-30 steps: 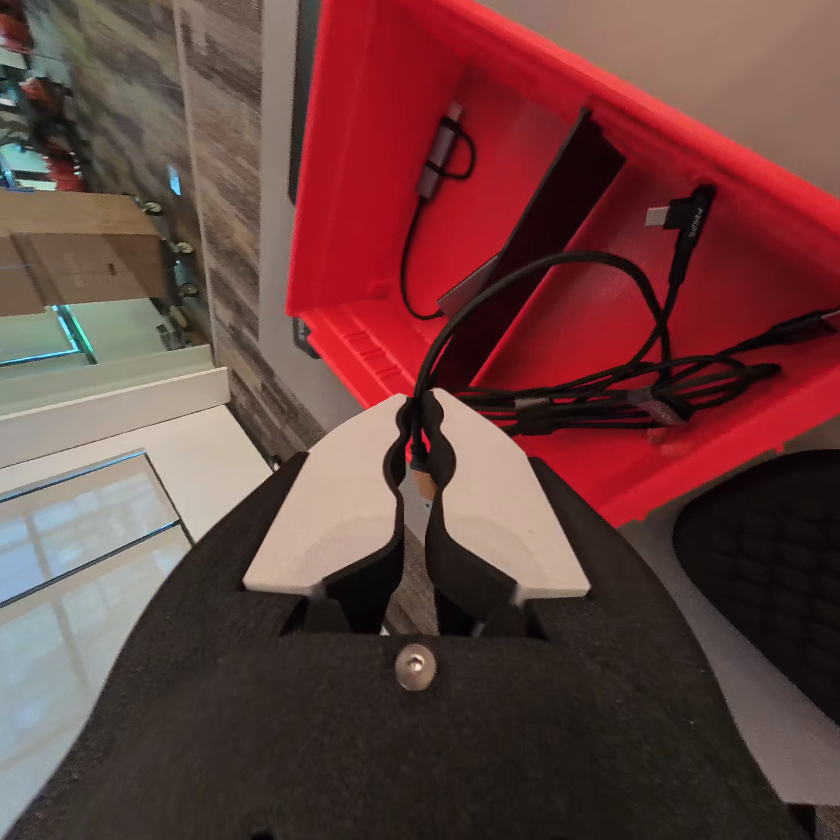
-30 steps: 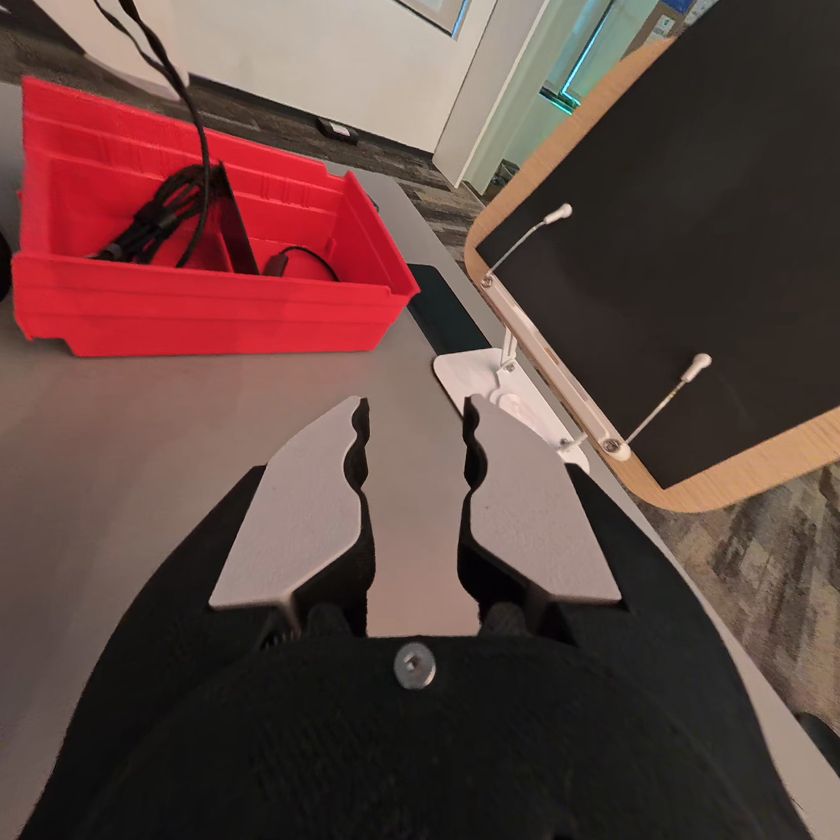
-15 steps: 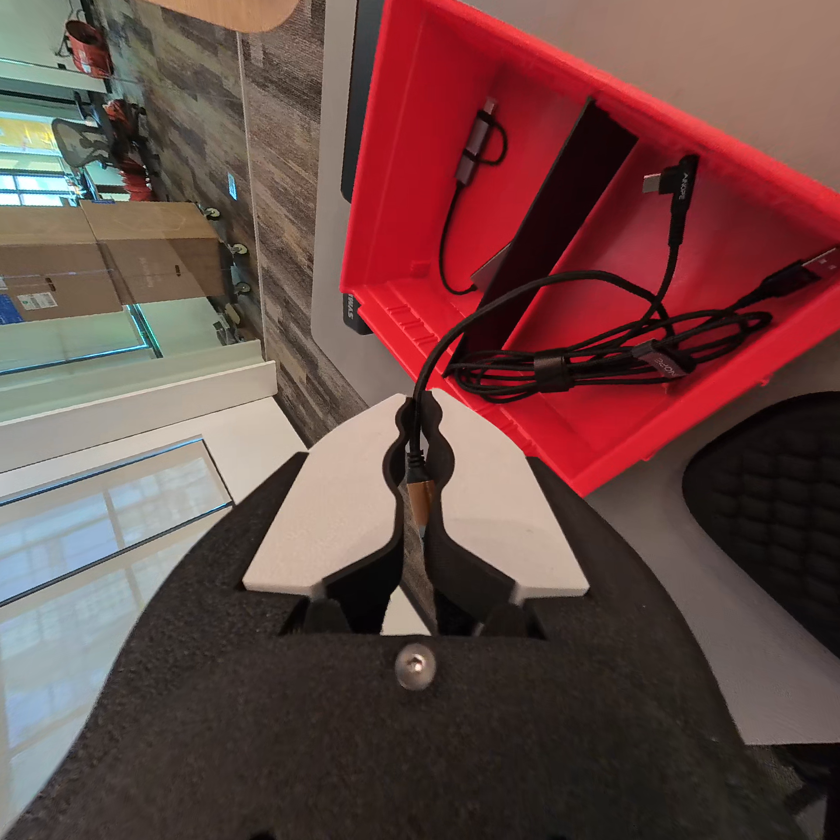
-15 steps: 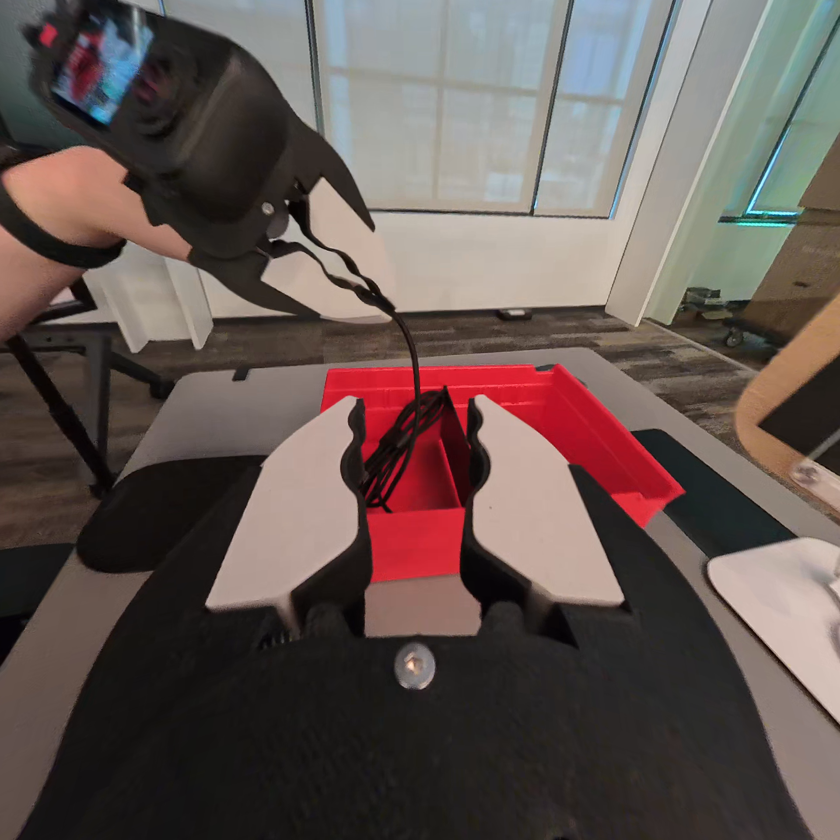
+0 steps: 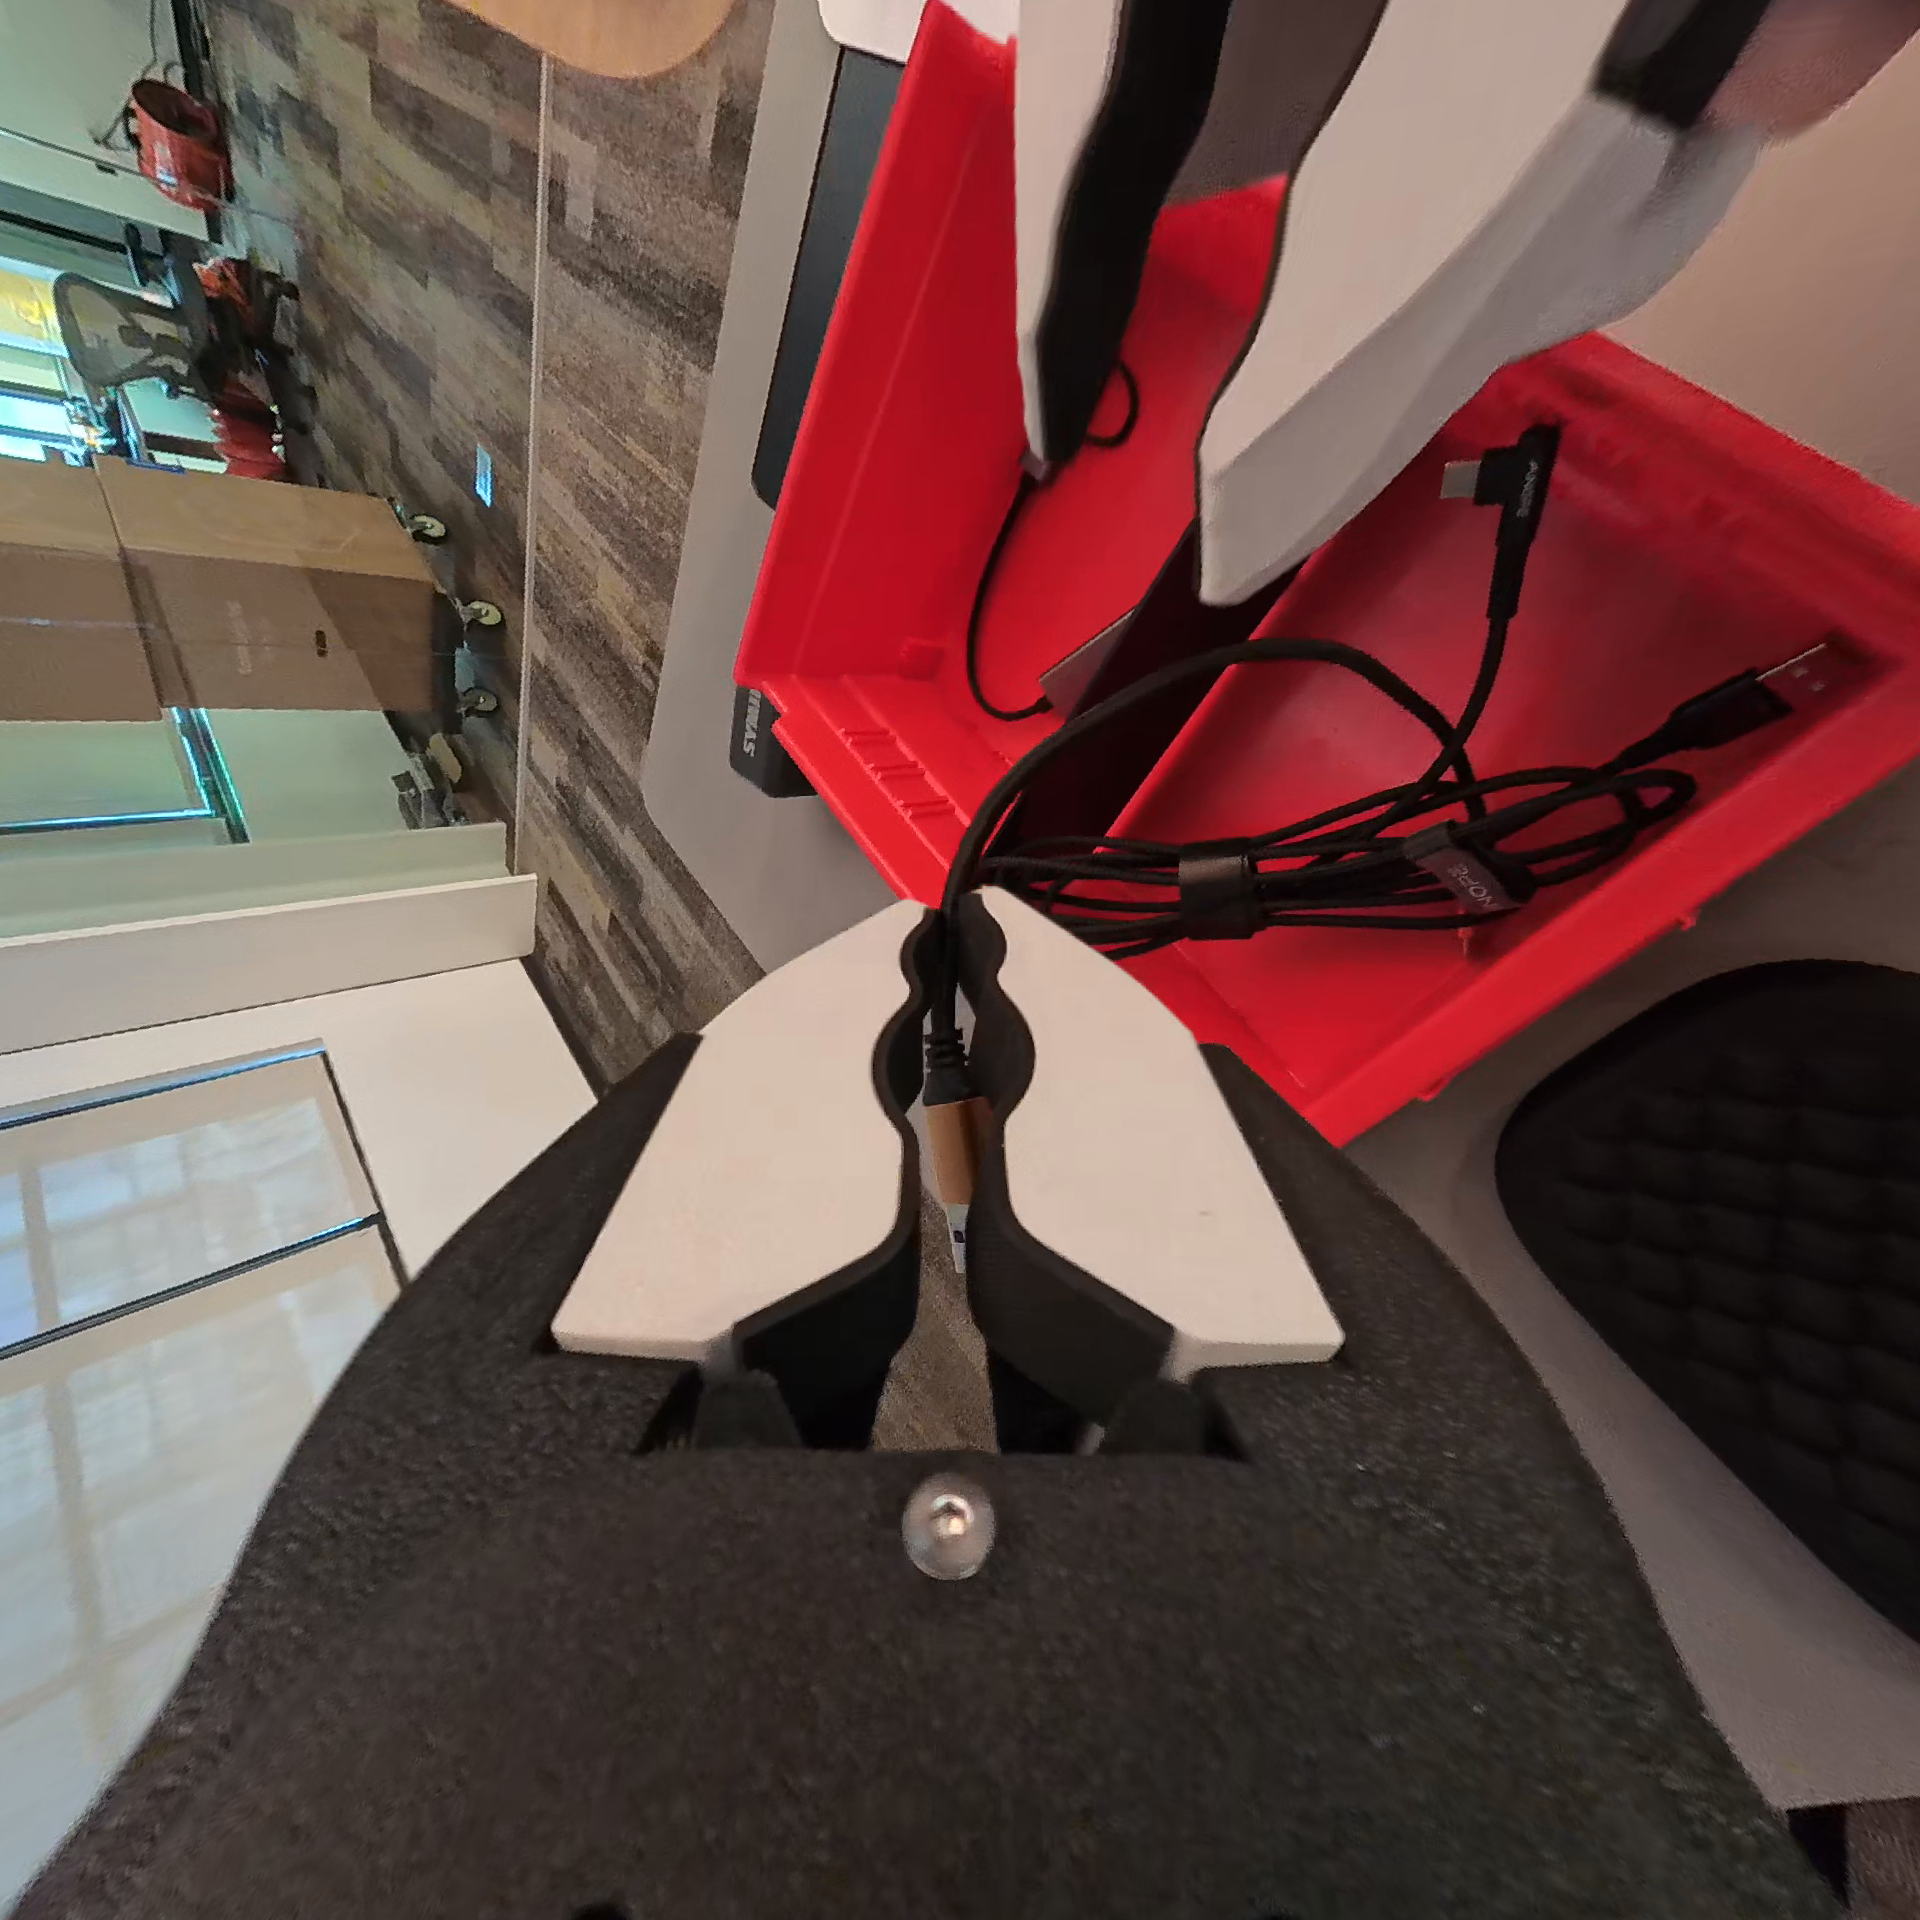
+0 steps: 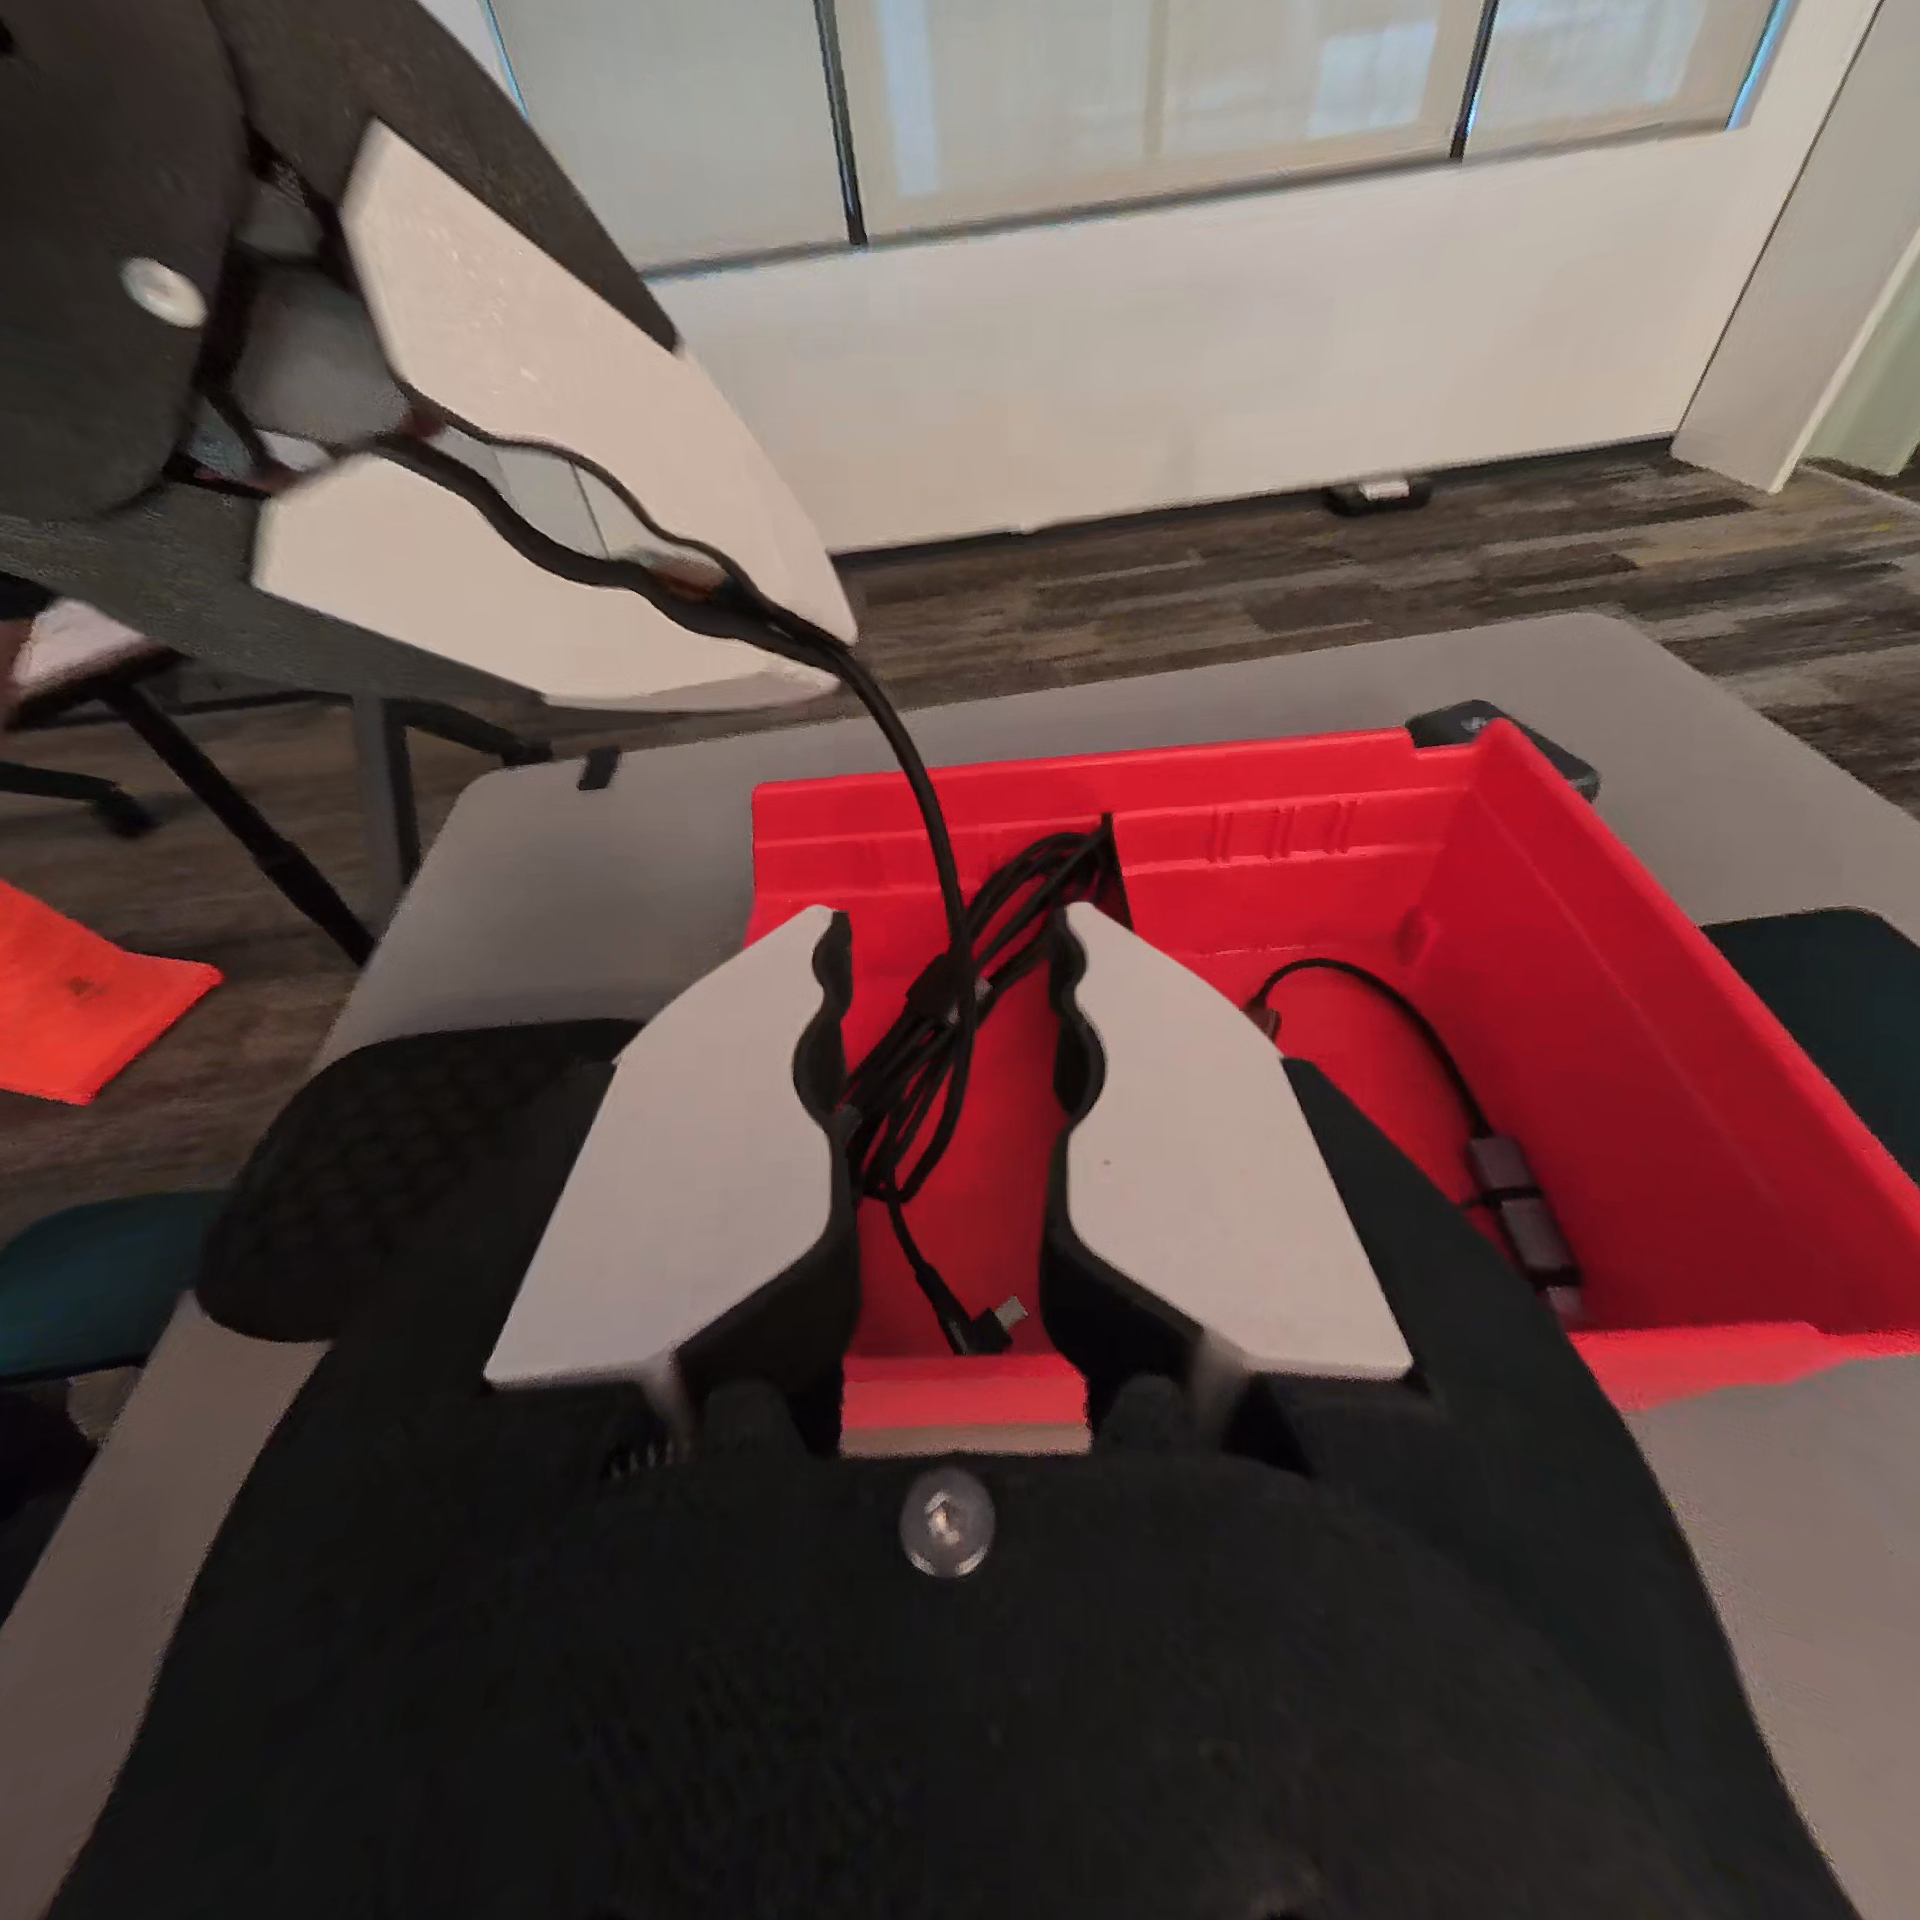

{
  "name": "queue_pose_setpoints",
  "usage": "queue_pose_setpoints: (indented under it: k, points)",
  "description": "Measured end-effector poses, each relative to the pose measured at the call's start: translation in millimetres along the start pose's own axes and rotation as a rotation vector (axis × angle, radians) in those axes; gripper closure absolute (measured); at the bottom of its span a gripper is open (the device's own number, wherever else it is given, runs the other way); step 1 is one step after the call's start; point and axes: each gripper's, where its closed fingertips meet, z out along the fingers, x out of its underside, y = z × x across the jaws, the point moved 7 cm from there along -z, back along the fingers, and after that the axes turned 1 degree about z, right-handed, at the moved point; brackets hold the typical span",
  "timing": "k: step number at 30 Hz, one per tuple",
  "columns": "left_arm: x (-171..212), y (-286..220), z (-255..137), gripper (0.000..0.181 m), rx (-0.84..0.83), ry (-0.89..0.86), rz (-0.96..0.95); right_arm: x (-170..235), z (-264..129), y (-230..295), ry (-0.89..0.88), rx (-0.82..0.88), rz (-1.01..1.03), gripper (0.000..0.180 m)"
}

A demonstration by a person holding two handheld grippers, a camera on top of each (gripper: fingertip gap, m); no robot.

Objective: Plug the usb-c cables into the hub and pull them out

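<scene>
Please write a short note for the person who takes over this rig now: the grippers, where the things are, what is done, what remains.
Left gripper: shut on the black cable, its copper-coloured plug between the fingers, held above the red bin.
Right gripper: open, empty, over the bin.
The cable's bundled rest lies in one compartment; the hub with its short lead lies in the other, past the black divider.
Done: one plug picked up.
Left: hub not yet picked up, nothing plugged in; plug in the cables, then pull them out.

Black braided cable (image 5: 1049,748) lifts from its bundle in the red bin (image 5: 1621,997); grey hub (image 6: 1522,1221) lies in the neighbouring compartment.
</scene>
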Motion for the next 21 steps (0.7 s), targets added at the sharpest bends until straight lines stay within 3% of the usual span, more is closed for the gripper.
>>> queue_pose_setpoints:
  k: [7,9,11,21]
  points:
    - [5,1,-1,0.178,0.009,-0.019,-0.025,8,40,-5,0.298,-0.004,0.061,0.147]
    - [7,1,-1,0.178,0.011,-0.019,-0.035,13,46,-7,0.383,-0.017,0.088,0.166]
    - [9,1,-1,0.178,0.020,-0.027,-0.045,19,51,-8,0.447,-0.028,0.104,0.171]
    - [10,-7,31,0.179,0.031,-0.033,-0.075,22,41,-28,0.445,0.218,0.006,0.174]
